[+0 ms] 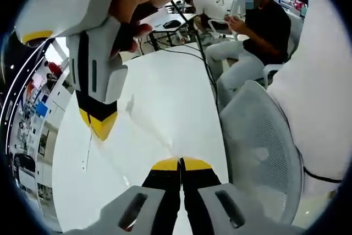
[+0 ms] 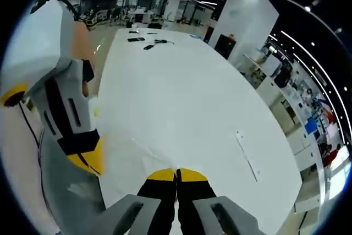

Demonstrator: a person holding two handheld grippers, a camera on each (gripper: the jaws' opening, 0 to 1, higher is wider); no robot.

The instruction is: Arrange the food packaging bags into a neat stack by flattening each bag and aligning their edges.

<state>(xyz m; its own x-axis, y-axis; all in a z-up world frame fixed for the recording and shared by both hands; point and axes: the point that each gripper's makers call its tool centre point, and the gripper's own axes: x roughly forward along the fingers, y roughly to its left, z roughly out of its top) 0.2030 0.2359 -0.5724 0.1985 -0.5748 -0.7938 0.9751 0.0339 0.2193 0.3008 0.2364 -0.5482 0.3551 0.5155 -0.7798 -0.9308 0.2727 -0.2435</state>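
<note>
We see the left claw (image 1: 180, 164) closed, its yellow tips pressed together over the white desk (image 1: 159, 108). The right claw (image 2: 177, 175) is closed too, and it seems to pinch the edge of a clear food packaging bag (image 2: 135, 155) lying on the desk (image 2: 187, 97). A grey mesh chair (image 1: 264, 147) stands beside.

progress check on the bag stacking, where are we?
Done: no finished stack shows on the white table. In hand: the right gripper and left gripper both have jaws closed, and a clear bag lies by the right one's tips; whether it is pinched is unclear. Left: flattening, aligning, stacking.
</note>
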